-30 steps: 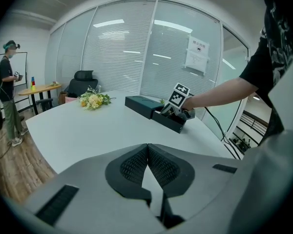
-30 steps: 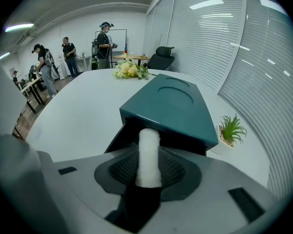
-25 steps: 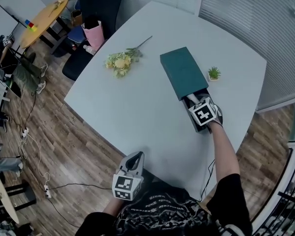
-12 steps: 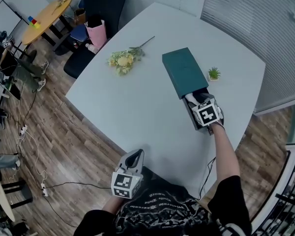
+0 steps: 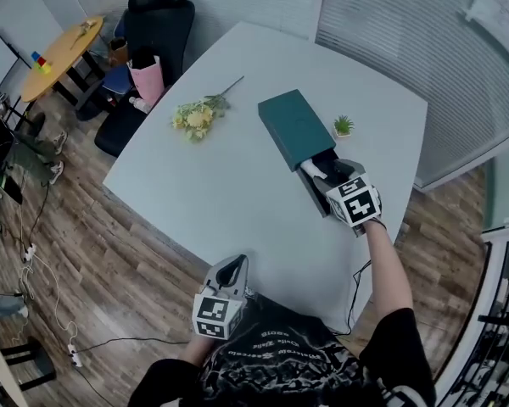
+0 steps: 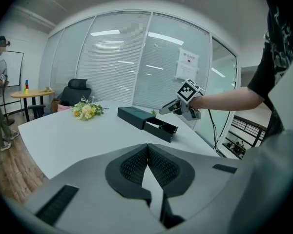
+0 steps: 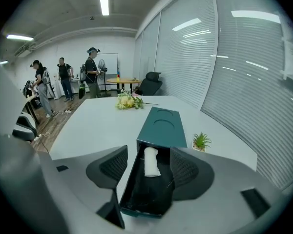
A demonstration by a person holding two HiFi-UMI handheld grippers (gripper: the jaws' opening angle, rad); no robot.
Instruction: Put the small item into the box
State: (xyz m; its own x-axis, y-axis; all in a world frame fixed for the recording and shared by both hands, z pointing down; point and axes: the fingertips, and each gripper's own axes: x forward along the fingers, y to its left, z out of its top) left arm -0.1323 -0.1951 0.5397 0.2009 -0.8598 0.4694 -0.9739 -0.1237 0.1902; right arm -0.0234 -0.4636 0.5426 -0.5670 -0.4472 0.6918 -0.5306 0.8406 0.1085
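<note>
Left gripper (image 6: 147, 152) was shut and empty; the teal box (image 5: 295, 128) had its drawer (image 7: 145, 199) pulled out, the small white roll (image 7: 150, 160) lying inside; right gripper (image 7: 149, 172) hung above, jaws just opened wide, holding nothing; closing the drawer carelessly might have jammed the roll.

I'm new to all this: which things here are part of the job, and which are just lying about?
Part of the job: teal box, its pulled-out drawer, the white item lying in the drawer, the right gripper above it, jaws just opened and gripping nothing.
Just lying about: flowers, small potted plant, office chair beyond the table.
</note>
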